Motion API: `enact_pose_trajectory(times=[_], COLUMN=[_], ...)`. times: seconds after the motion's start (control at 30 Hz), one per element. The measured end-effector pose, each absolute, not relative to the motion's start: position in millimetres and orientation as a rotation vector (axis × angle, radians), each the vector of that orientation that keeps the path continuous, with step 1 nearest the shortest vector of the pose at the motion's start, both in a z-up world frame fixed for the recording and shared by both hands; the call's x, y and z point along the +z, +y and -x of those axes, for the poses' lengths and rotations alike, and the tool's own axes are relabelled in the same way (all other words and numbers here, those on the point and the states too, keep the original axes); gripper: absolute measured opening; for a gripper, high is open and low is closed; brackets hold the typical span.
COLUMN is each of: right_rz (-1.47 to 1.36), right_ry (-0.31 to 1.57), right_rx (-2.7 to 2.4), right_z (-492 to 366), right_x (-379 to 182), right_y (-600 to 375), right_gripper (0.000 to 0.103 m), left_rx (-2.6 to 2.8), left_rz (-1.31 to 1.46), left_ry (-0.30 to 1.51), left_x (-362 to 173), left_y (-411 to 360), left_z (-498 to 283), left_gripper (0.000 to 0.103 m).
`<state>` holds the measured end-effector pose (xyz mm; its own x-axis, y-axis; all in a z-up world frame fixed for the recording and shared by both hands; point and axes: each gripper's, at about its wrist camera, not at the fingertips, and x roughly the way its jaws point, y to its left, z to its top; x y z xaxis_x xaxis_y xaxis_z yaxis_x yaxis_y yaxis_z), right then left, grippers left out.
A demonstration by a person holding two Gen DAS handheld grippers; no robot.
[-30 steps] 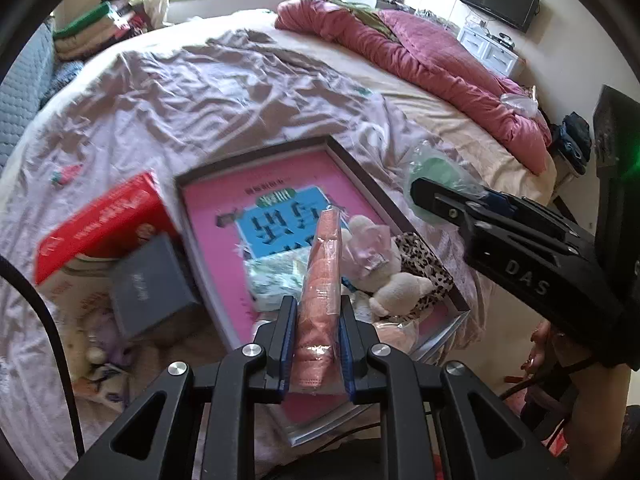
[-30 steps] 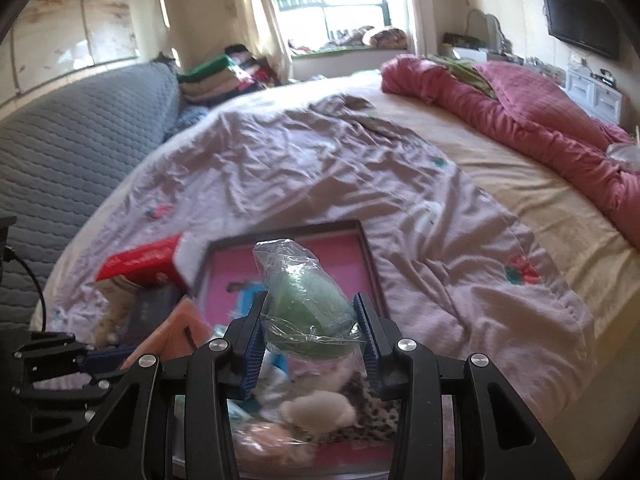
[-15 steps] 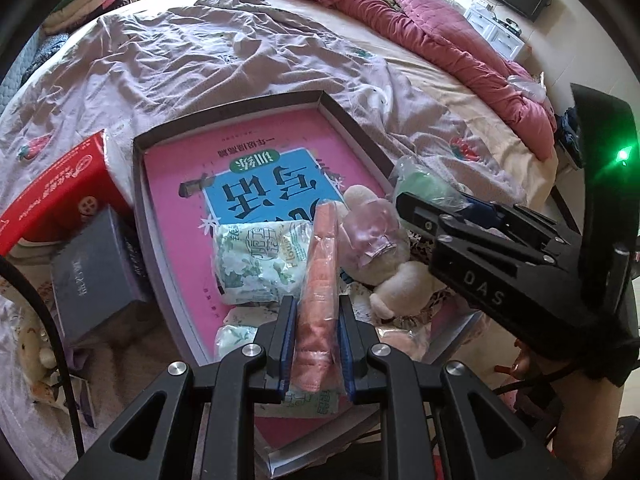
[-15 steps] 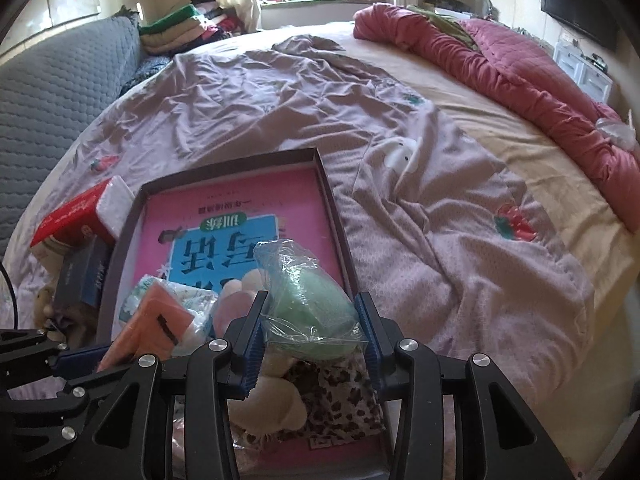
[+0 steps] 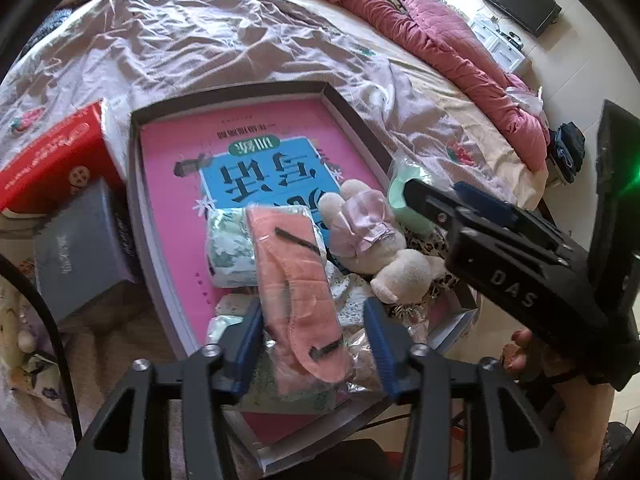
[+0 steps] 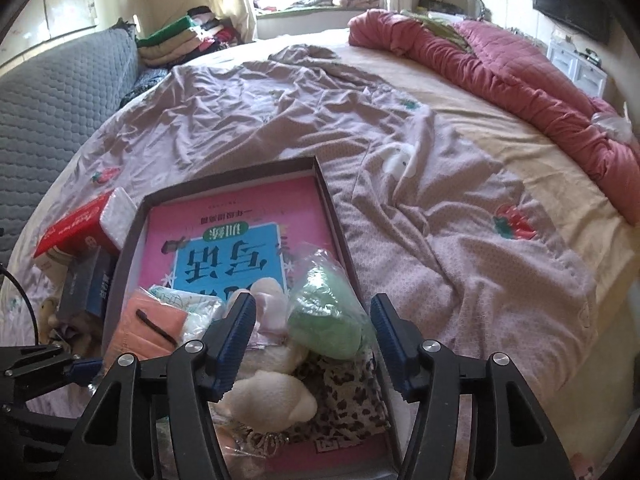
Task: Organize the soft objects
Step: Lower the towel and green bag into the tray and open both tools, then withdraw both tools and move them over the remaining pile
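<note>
Your left tool is open, its blue pads on both sides of the pink cloth packet, which lies in the box on the bed. Your right tool is open too; the green bagged item rests in the box beside the plush toy.

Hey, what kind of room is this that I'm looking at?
Most likely a bedroom: a big bed with a rumpled pink quilt, a wall television, and folded clothes stacked by the window.
</note>
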<state>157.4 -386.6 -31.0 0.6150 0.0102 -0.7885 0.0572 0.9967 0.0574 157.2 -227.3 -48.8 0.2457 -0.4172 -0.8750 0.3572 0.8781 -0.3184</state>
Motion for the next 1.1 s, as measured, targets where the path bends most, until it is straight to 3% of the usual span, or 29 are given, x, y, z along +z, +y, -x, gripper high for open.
enact_pose_trajectory(times=[0.07, 0.57, 1.1], right_rz=[-0.079, -0.014, 0.053], right_ry=[0.888, 0.779, 0.729], right_rx=[-0.020, 0.116, 0.389], right_z=[-154.5, -134.2, -120.3], right_x=[-22.5, 34.1, 63.6], right_y=[-383.7, -324.0, -194.4], right_gripper=[0.071, 0.075, 0.076], left_rx=[-0.533, -0.440, -0.116], left_rz=[0.062, 0.129, 0.184], left_ry=[1.200, 1.083, 0.982], left_x=[-45.0, 0.1, 37.0], left_y=[-223.8, -160.4, 0.4], left_z=[-156.4, -135.2, -100.3], left_gripper=[0.059, 0.067, 0.070])
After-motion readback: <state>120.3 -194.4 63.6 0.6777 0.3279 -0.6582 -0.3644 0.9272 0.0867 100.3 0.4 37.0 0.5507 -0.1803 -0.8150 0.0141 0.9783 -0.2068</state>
